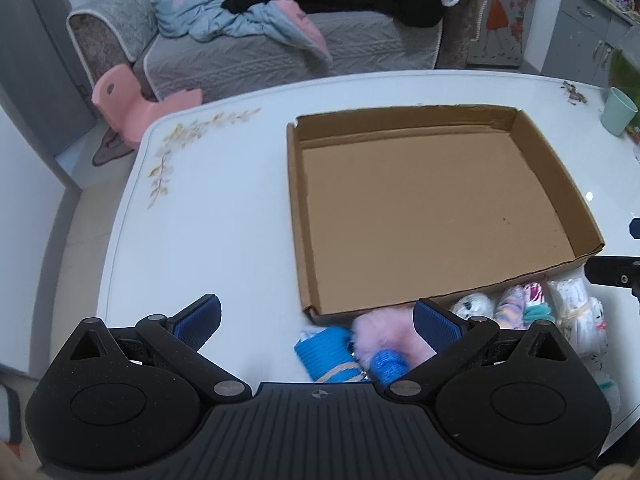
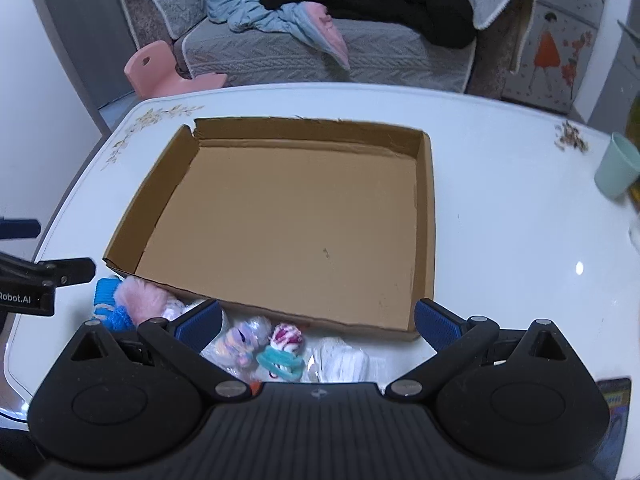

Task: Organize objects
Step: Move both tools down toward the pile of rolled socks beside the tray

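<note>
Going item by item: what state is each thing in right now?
cardboard box: open, empty
left gripper: open, holding nothing
right gripper: open, holding nothing
sock bundles: on the table, outside the box
green cup: upright, contents unseen

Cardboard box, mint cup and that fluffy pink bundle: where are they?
Cardboard box (image 2: 288,220): right wrist view, bare brown floor.
Mint cup (image 2: 614,170): right wrist view, its side wall.
Fluffy pink bundle (image 1: 386,334): left wrist view, furry top.
</note>
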The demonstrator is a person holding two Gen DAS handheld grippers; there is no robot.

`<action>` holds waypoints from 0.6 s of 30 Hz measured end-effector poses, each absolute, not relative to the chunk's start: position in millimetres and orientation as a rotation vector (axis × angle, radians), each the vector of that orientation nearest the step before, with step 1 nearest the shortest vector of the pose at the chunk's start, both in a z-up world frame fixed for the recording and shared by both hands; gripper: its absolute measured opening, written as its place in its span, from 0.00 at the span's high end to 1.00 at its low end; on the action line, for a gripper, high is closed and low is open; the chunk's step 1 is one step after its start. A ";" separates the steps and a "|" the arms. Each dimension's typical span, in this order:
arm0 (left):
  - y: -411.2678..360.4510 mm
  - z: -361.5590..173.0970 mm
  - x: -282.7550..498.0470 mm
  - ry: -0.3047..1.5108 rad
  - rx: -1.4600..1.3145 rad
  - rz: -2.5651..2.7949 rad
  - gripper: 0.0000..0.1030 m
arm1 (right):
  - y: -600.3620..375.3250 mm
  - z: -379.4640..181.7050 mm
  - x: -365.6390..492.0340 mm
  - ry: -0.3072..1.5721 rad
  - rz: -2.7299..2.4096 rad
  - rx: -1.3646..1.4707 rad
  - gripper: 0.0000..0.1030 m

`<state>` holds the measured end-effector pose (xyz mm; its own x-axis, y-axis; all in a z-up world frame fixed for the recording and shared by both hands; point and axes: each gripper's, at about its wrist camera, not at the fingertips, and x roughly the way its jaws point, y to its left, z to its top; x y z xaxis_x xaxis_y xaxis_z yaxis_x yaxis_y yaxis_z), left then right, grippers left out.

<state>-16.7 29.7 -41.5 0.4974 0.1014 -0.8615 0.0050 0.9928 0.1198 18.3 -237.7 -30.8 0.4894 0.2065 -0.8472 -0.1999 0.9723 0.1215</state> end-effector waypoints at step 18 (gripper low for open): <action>33.8 -62.0 -28.9 1.101 0.148 0.057 0.00 | -243.3 -51.7 10.2 1.072 0.240 0.003 0.01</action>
